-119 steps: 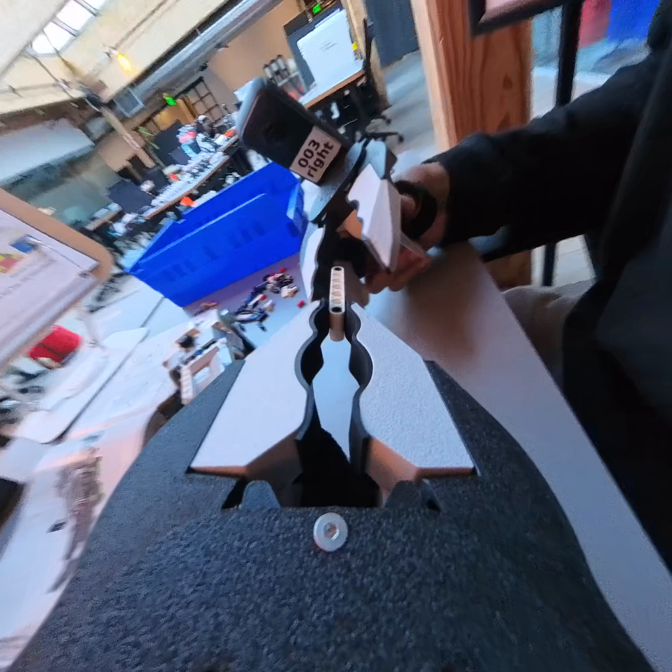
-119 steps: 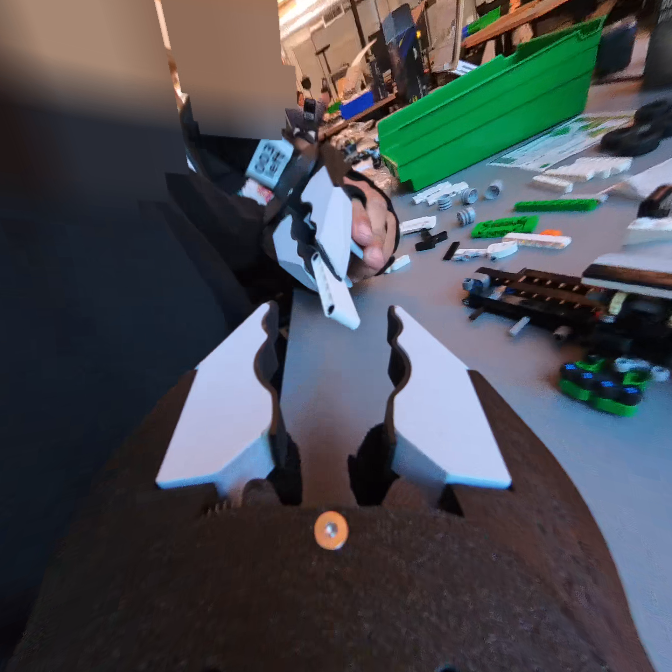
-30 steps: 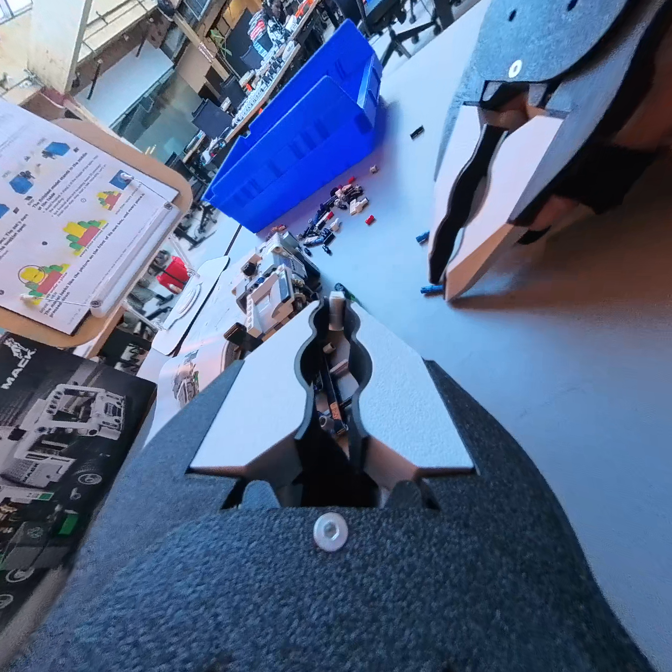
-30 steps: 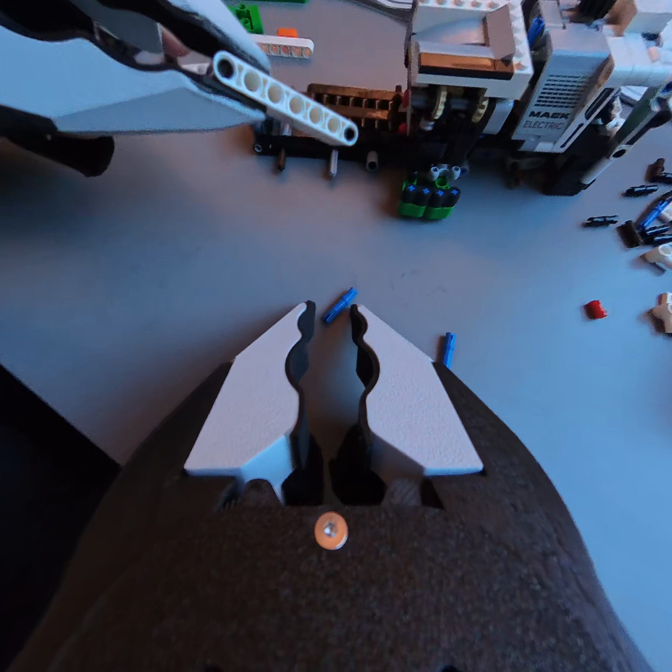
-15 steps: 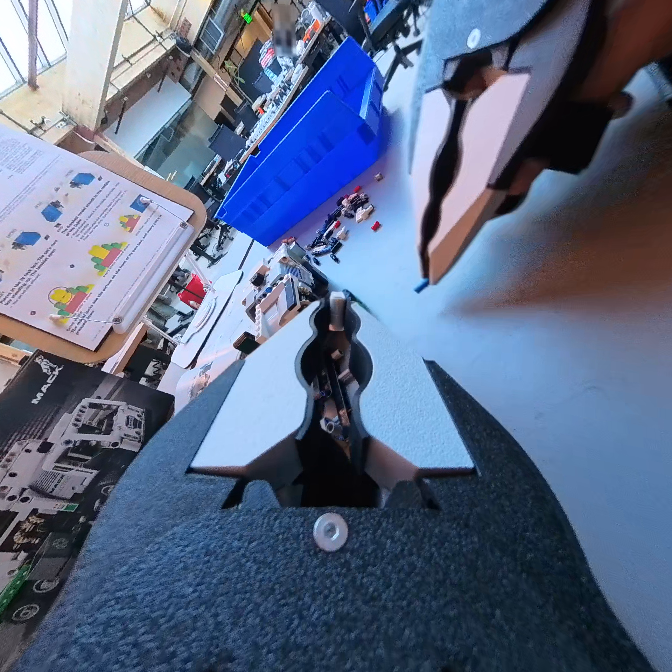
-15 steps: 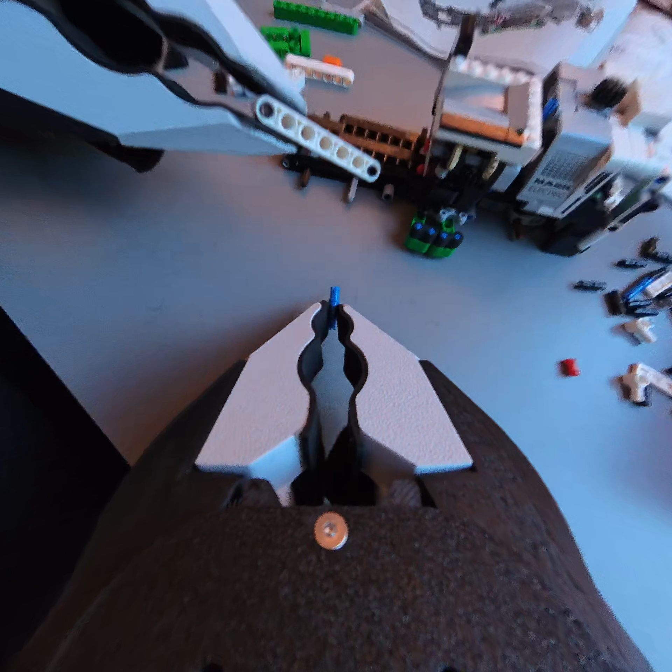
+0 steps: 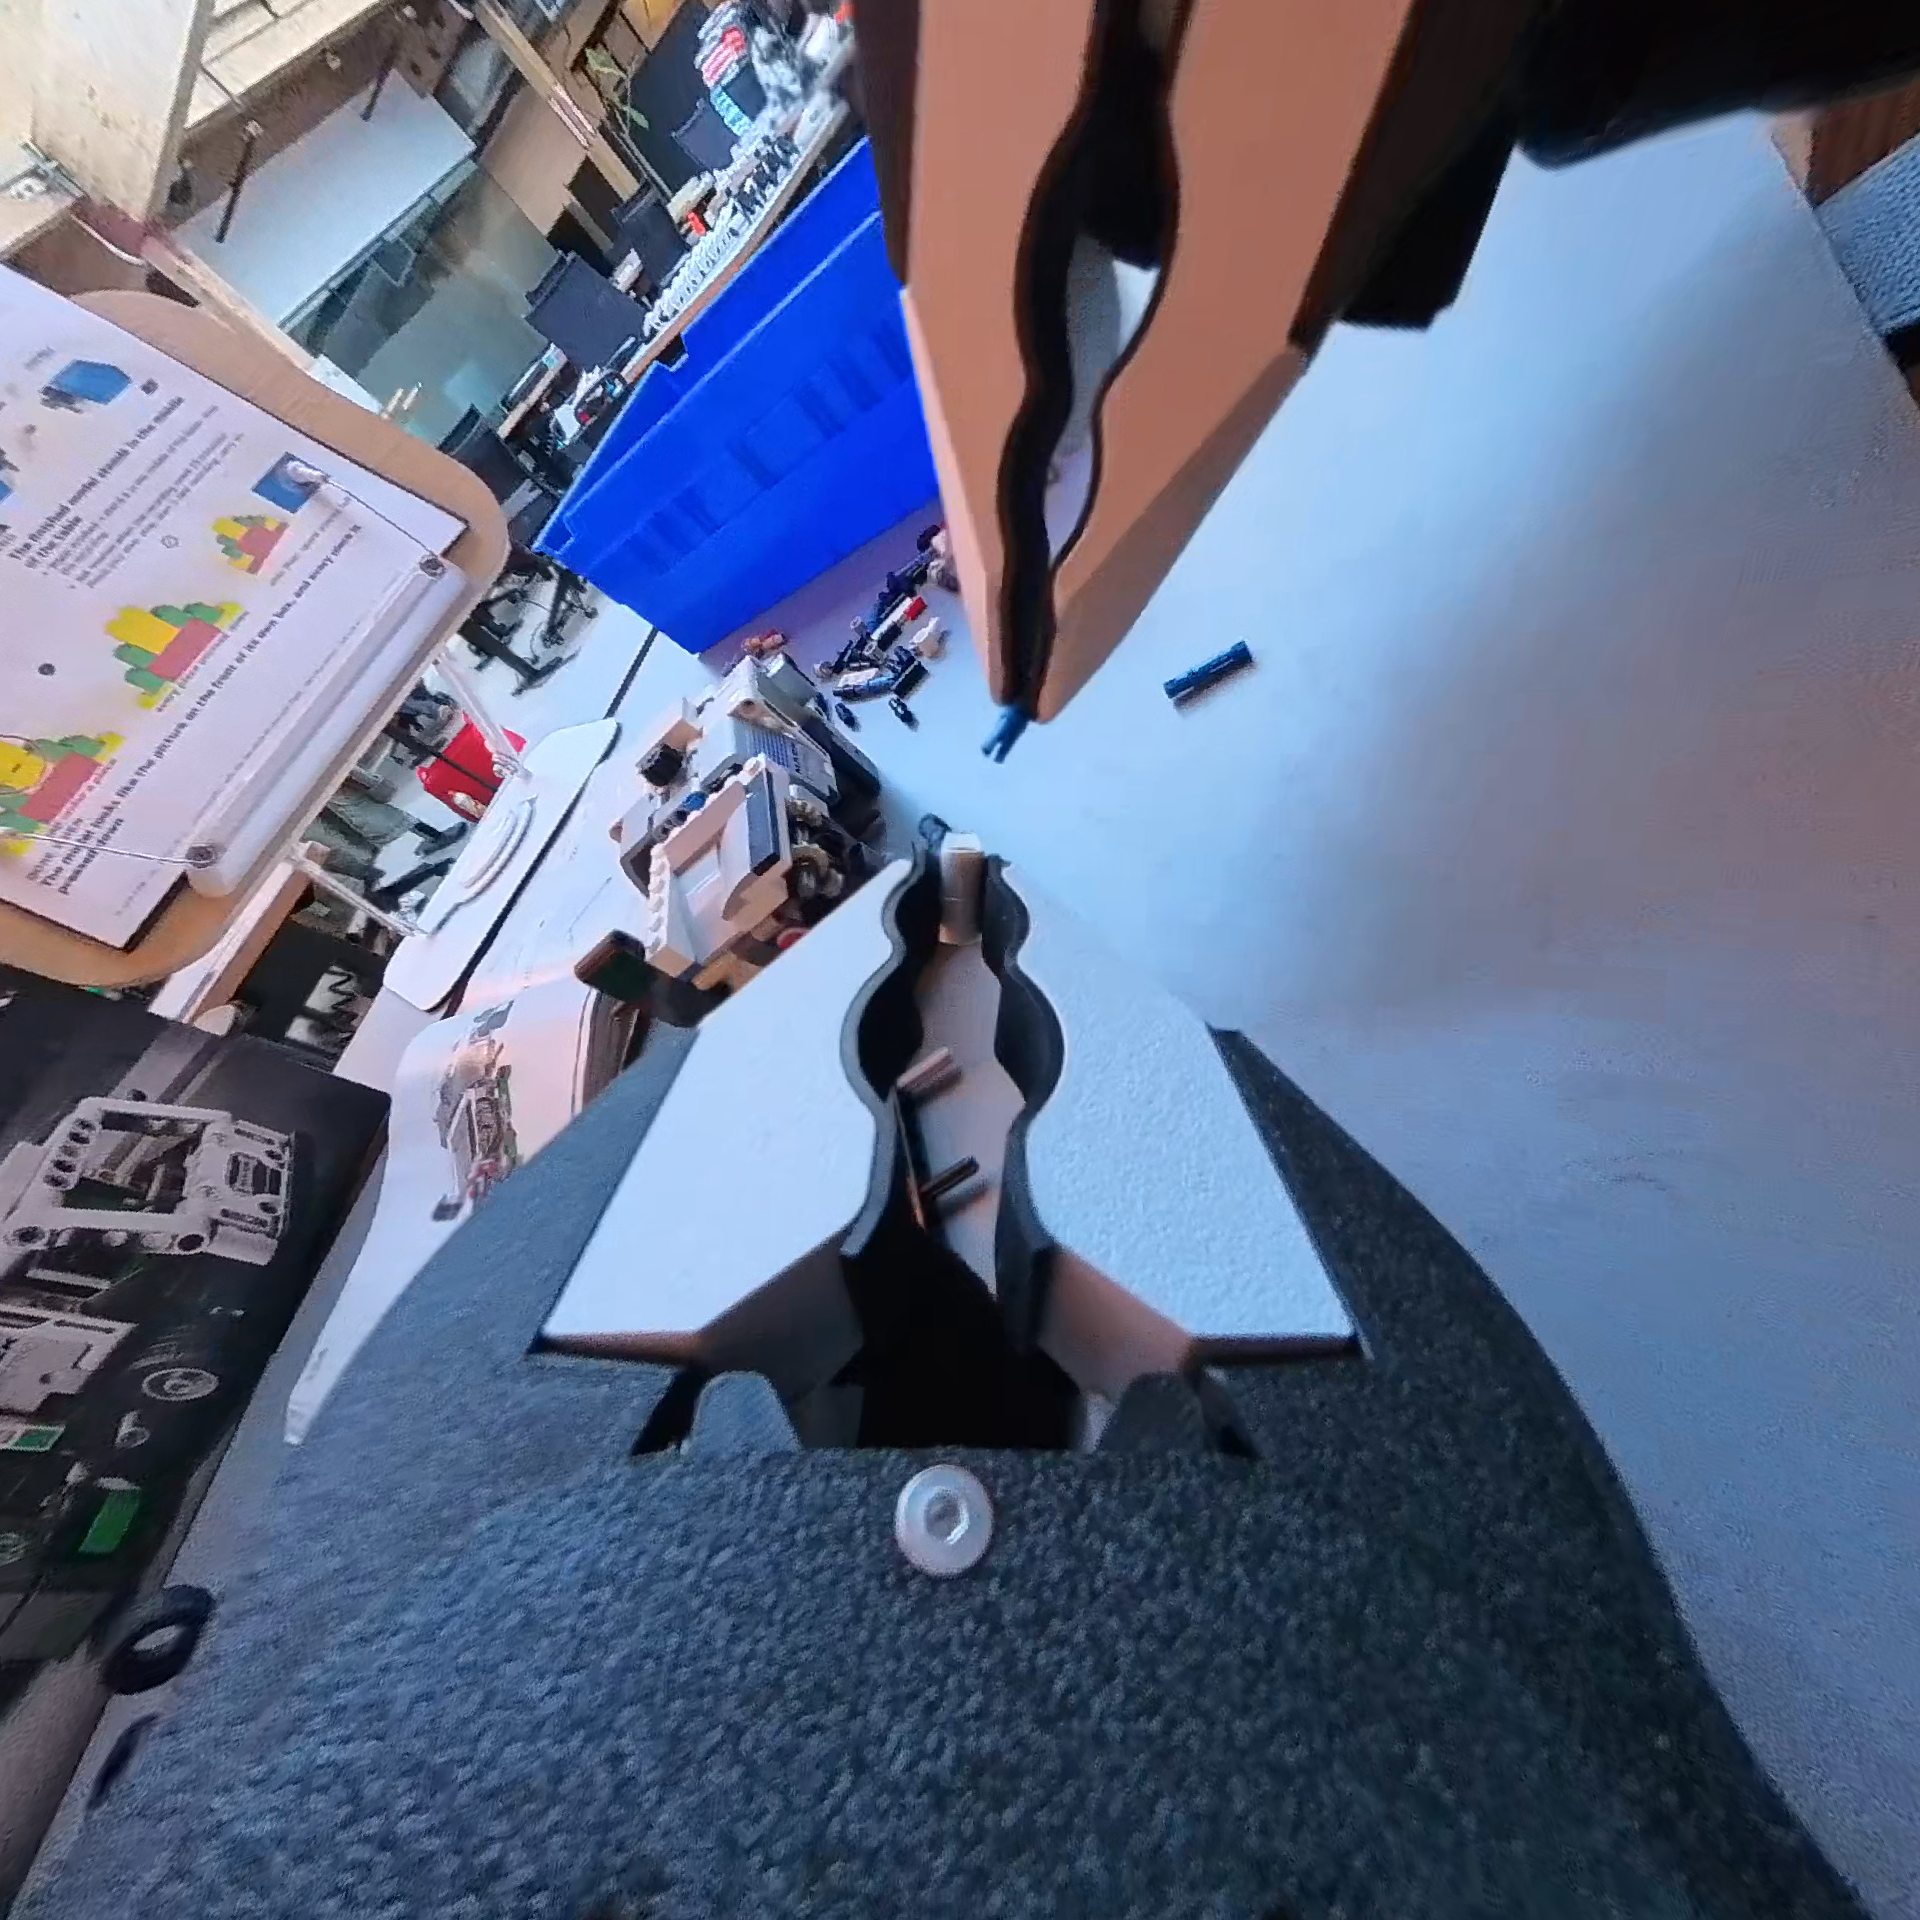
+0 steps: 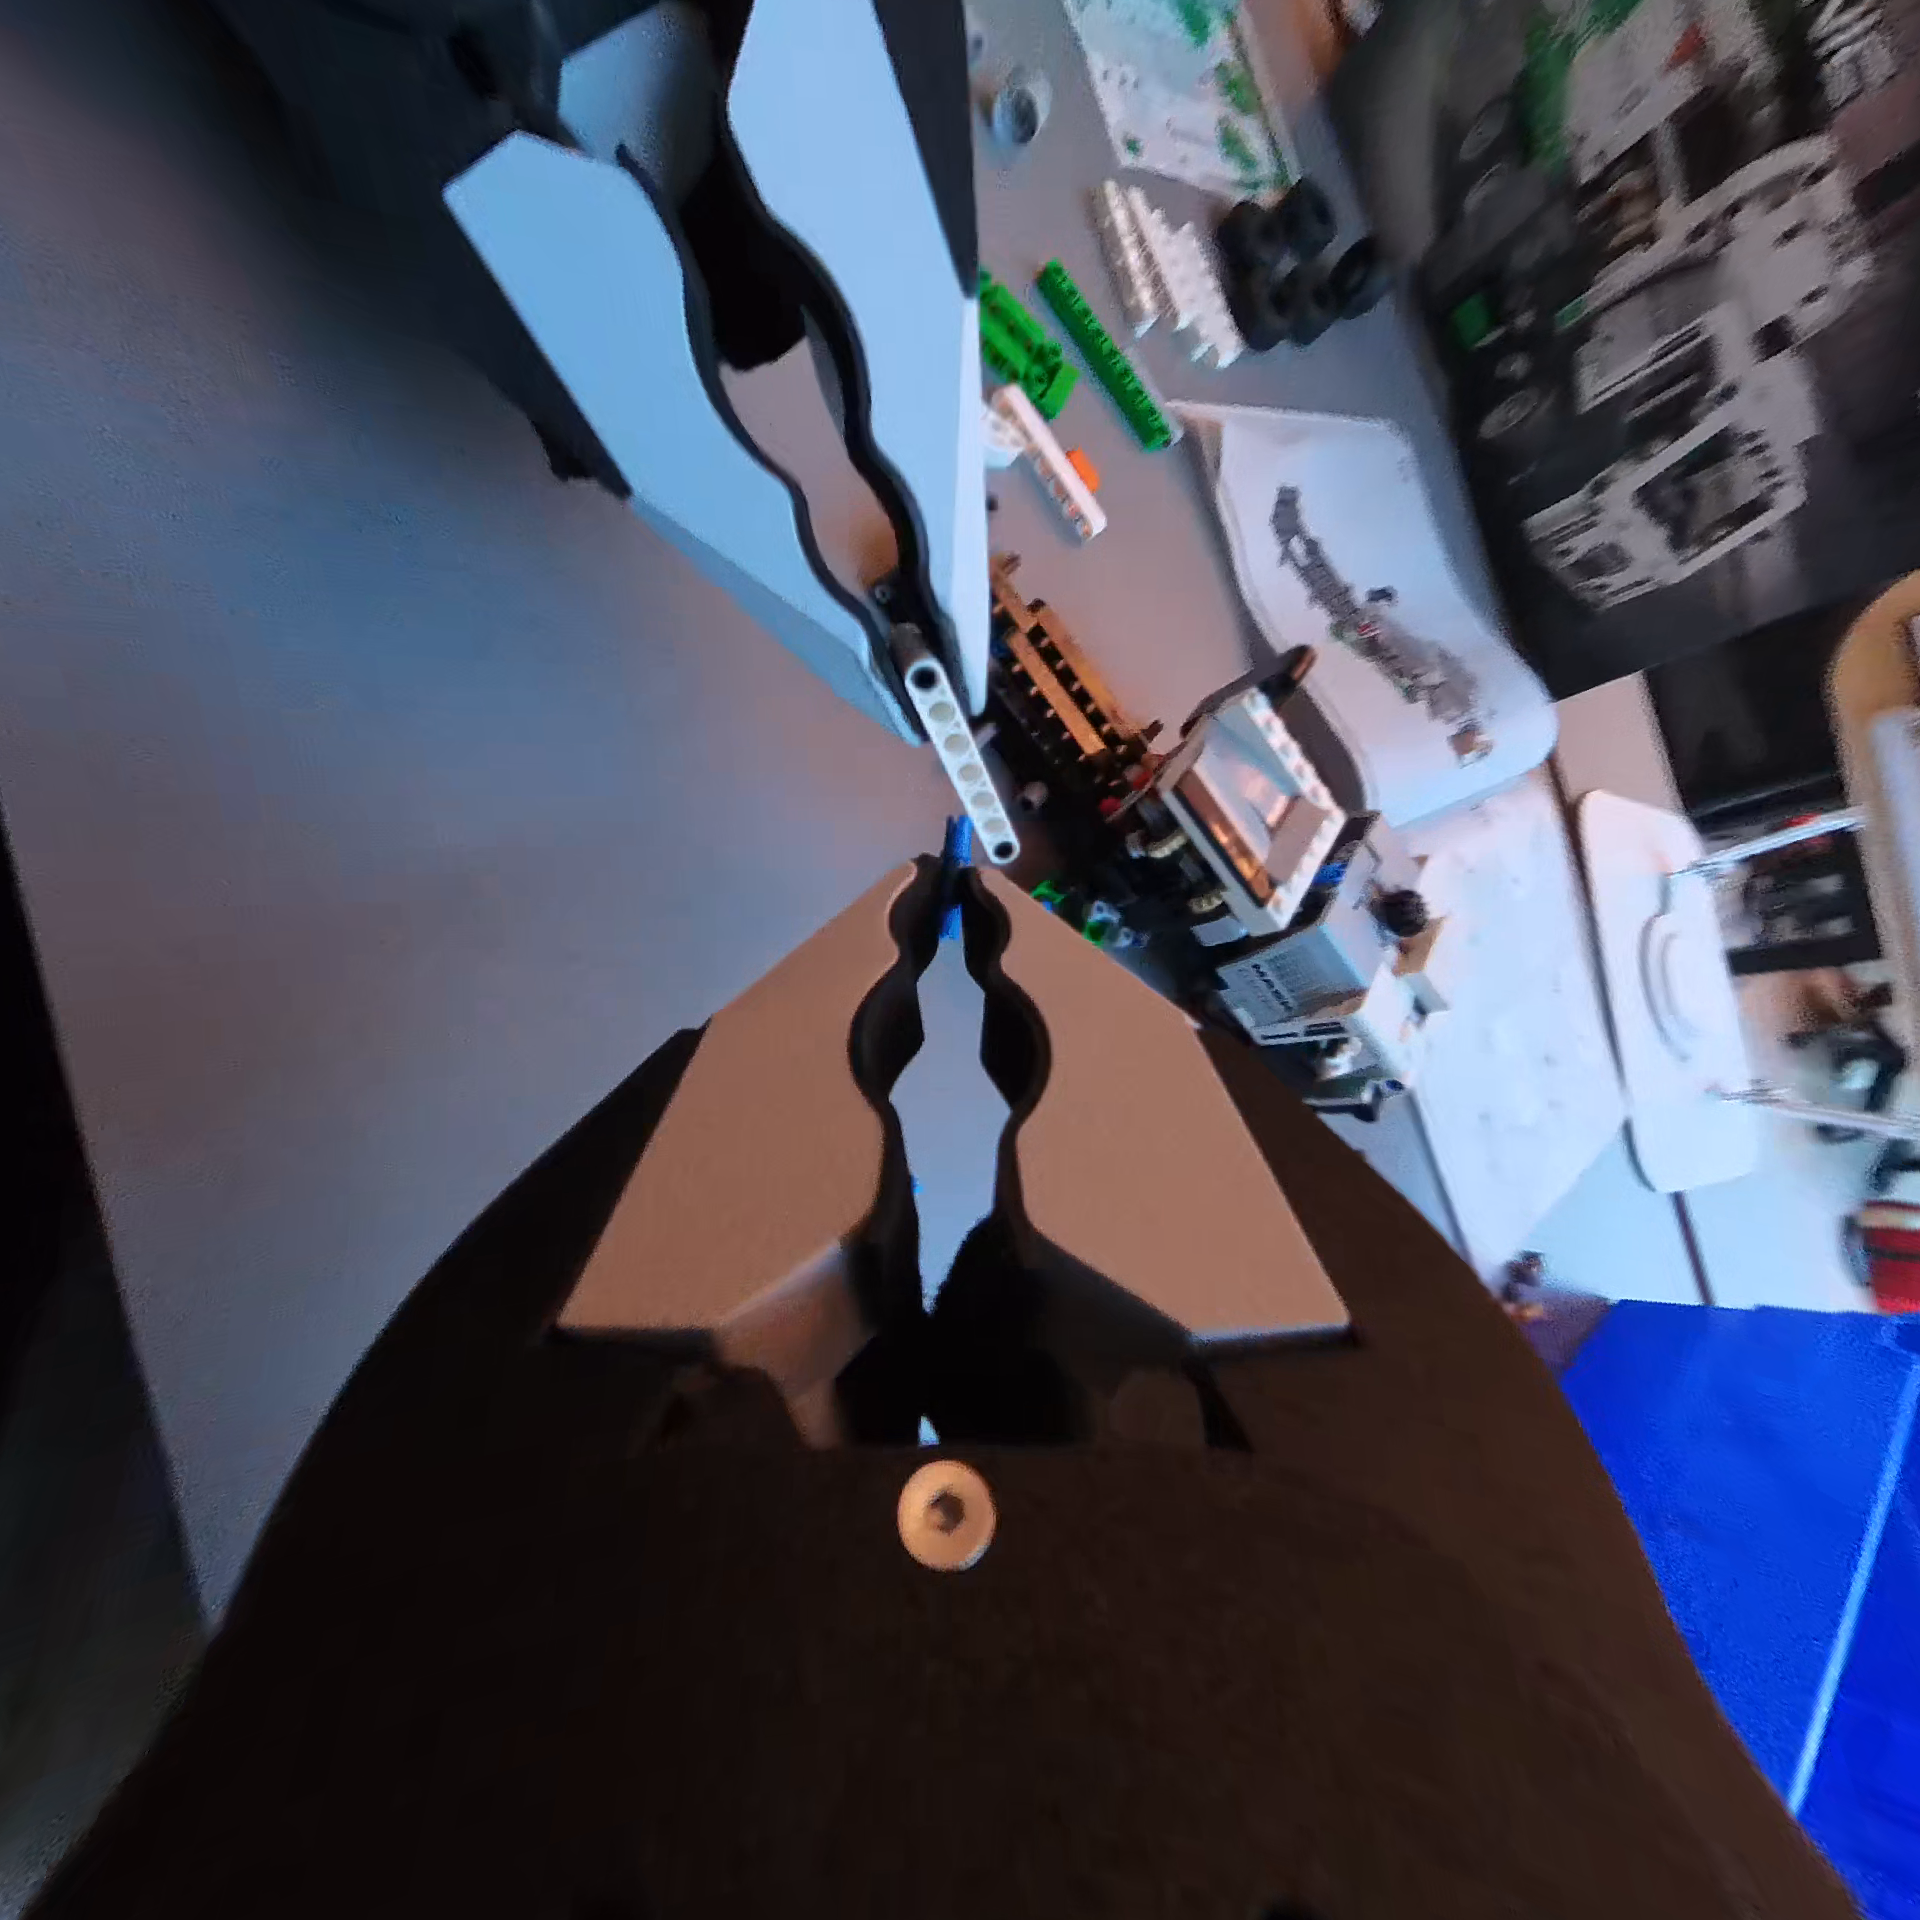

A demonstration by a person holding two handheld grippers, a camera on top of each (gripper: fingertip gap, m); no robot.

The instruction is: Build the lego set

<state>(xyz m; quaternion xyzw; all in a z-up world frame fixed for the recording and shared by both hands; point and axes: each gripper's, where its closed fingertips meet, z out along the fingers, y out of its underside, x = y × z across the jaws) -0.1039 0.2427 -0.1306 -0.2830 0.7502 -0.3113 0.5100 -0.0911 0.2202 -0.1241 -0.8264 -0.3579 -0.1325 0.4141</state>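
My left gripper (image 7: pixel 954 871) is shut on a white beam with a row of holes (image 7: pixel 957 894), seen end-on in the left wrist view. In the right wrist view the beam (image 8: pixel 964 764) sticks out of the left gripper (image 8: pixel 920 675) and slants down toward my right gripper. My right gripper (image 8: pixel 943 881) is shut on a small blue pin (image 8: pixel 954 854), whose tip is just beside the beam's free end. In the left wrist view the right gripper (image 7: pixel 1023 698) hangs above the table with the blue pin (image 7: pixel 1003 734) at its tips.
The part-built white and black truck model (image 7: pixel 732 831) (image 8: pixel 1247 831) stands on the grey table. A second blue pin (image 7: pixel 1205 658) and several small loose pieces (image 7: pixel 888 644) lie nearby. There are green beams (image 8: pixel 1101 353), black tyres (image 8: pixel 1299 260), a blue bin (image 7: pixel 769 416), a clipboard sheet (image 7: pixel 156 623) and the set's box (image 8: pixel 1662 312). The tips of both grippers are at nearly the same place.
My right gripper closed on a blue pin lying on the table, lifted it and brought it up to the beam's end. My left gripper kept hold of the white beam and turned.
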